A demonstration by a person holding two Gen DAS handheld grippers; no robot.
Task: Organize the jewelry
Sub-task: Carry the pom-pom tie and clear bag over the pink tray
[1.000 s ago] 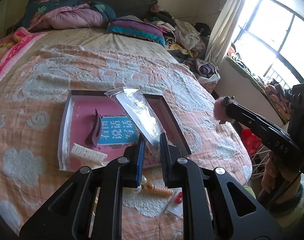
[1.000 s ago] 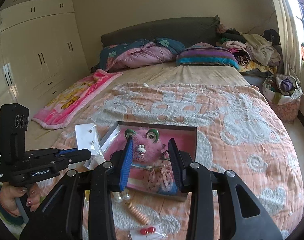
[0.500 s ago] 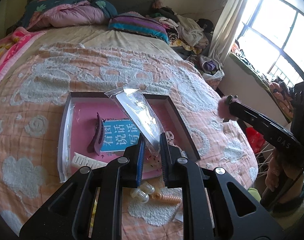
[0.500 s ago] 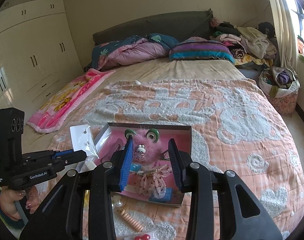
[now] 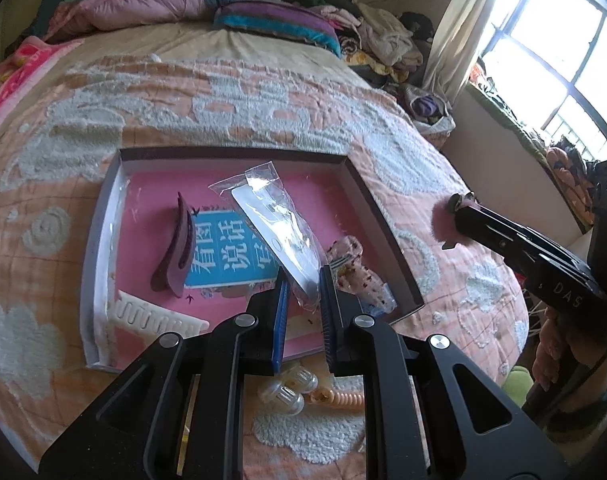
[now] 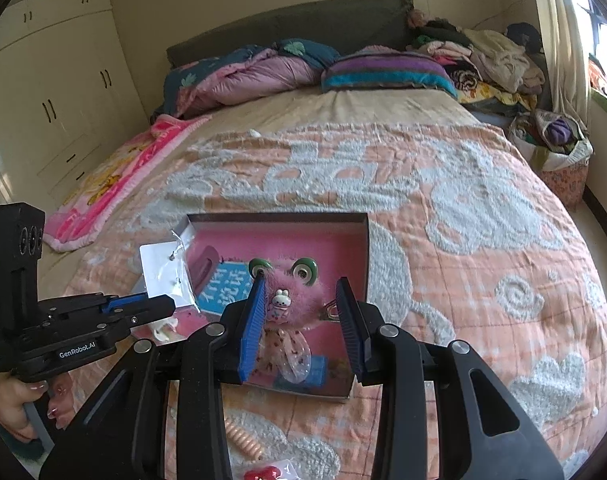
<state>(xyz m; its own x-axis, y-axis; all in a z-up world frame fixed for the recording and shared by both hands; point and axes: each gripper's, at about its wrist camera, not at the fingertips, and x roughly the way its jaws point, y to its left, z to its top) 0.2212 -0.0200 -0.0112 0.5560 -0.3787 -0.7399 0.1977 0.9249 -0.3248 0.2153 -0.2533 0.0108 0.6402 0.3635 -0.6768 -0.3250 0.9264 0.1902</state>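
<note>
Left wrist view: my left hand-held gripper (image 5: pixel 303 292) pinches the plastic bag (image 5: pixel 277 228); right hand-held gripper (image 6: pixel 301 312) clamps the fluffy clip (image 6: pixel 289 292); either could miss the tray (image 5: pixel 103 216).

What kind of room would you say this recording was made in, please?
Almost certainly a bedroom in a home. A large bed under a peach blanket fills the view, with pillows and a folded quilt at its headboard, built-in wardrobes along one wall, and clothes piled beside the curtained window.
</note>
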